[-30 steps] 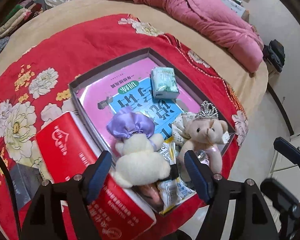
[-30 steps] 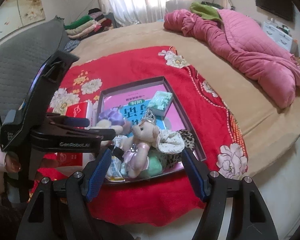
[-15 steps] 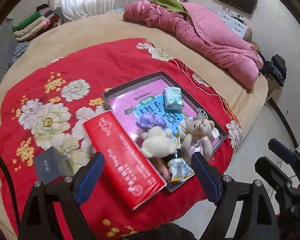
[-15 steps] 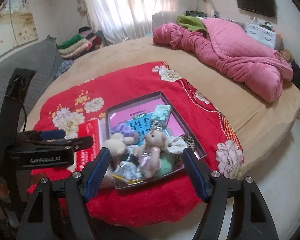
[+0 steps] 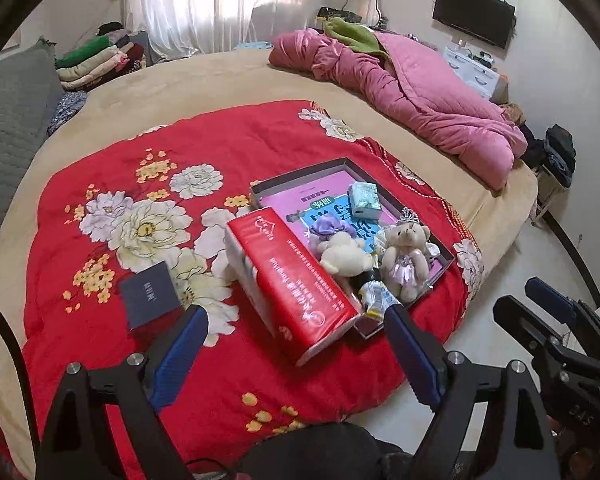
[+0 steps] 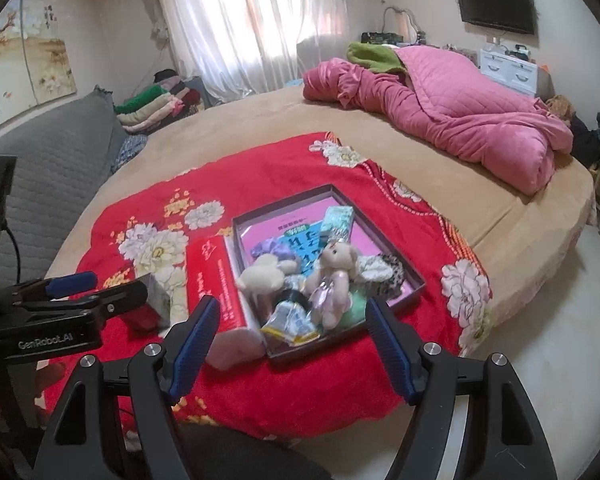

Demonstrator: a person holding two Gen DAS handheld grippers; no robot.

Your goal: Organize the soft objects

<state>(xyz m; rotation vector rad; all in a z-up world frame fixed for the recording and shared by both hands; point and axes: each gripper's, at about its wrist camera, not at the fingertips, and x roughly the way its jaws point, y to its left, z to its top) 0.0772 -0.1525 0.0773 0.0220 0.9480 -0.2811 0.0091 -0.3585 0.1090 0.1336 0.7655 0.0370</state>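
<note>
A dark shallow box lies on the red flowered blanket and holds a pink book, a cream plush toy with a purple hat, a crowned teddy bear in a lilac dress, a green tissue pack and snack packets. A pink soft thing lies on the blanket in front of the box. My left gripper is open and empty, held back above the blanket. My right gripper is open and empty, short of the box.
A red tissue box lies against the dark box's left side. A dark blue card rests on the blanket. A pink quilt lies at the far right of the round bed. Folded clothes are stacked at the back left.
Both grippers have drawn back and up from the box, so the whole bed shows. The left gripper, earlier just over the cream plush, is now far from it. Both stayed open.
</note>
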